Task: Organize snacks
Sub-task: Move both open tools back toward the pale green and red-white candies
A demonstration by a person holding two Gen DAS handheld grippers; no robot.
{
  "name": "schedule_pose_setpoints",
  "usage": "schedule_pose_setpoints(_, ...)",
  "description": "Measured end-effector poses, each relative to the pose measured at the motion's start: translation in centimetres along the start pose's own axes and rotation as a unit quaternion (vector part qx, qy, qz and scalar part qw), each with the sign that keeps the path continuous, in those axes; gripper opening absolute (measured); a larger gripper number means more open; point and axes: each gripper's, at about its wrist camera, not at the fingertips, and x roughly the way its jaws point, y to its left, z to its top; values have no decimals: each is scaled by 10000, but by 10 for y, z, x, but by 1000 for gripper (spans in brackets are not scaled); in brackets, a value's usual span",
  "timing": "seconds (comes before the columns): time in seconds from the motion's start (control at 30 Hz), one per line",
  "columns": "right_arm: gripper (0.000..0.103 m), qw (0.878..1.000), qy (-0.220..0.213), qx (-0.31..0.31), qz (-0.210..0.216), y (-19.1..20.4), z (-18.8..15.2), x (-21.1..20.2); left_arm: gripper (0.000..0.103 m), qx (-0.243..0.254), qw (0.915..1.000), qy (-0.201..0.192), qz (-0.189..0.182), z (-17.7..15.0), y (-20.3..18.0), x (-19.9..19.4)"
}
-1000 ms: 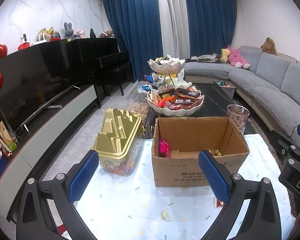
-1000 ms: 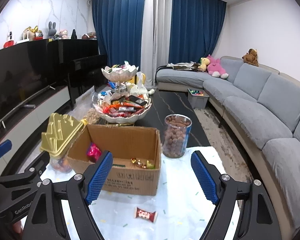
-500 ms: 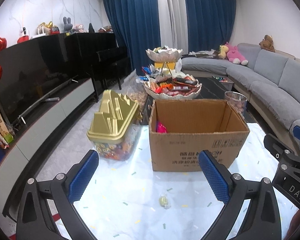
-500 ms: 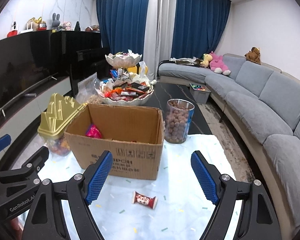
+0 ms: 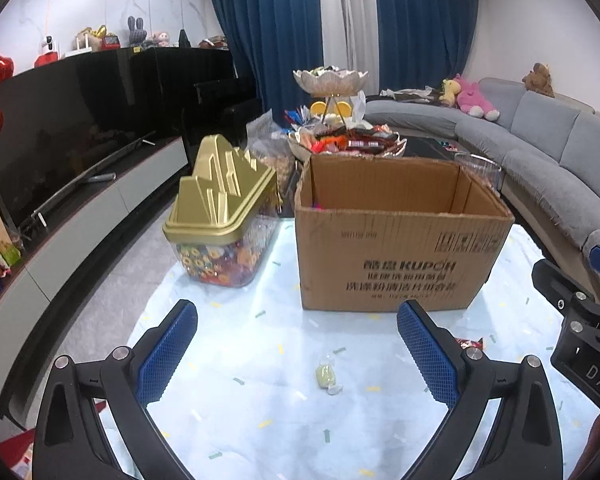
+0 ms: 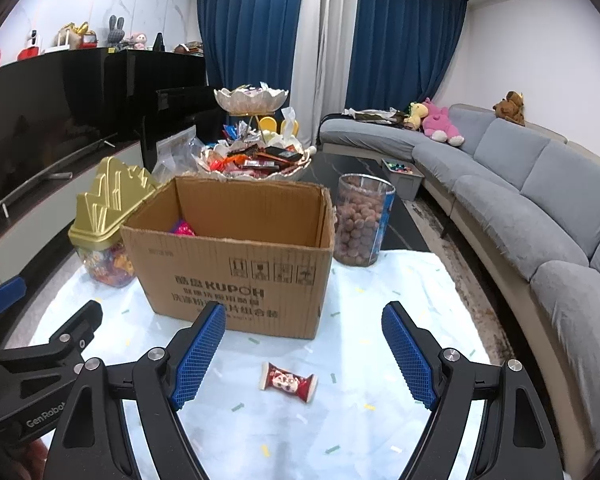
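The open brown cardboard box (image 6: 236, 256) filled centre frame. My right gripper (image 6: 302, 354) gaped wide, empty, over the red-and-white wrapped candy (image 6: 288, 382), low centre; my left gripper (image 5: 298, 354) likewise over the pale yellow-green sweet (image 5: 327, 374). Both looked light, crinkly, slippery; I'd pinch their middles.

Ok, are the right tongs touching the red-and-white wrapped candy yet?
Apart. The right wrist view shows the right tongs open, the red-and-white wrapped candy lying untouched between them.
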Motion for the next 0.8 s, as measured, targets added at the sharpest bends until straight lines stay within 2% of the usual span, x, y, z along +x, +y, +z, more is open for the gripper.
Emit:
schedule_pose_setpoints(0.17, 81, 10000, 96, 25, 6, 0, -15, 11, 102, 19, 10000, 51, 30, -13, -3, 12)
schedule_pose_setpoints(0.47, 81, 9995, 302, -52, -40, 6, -39, 35, 102, -78, 9990, 426, 83, -41, -5, 45)
schedule_pose_setpoints(0.8, 81, 9980, 629, -50, -67, 10, -61, 66, 102, -114, 9977, 668, 92, -61, -8, 75)
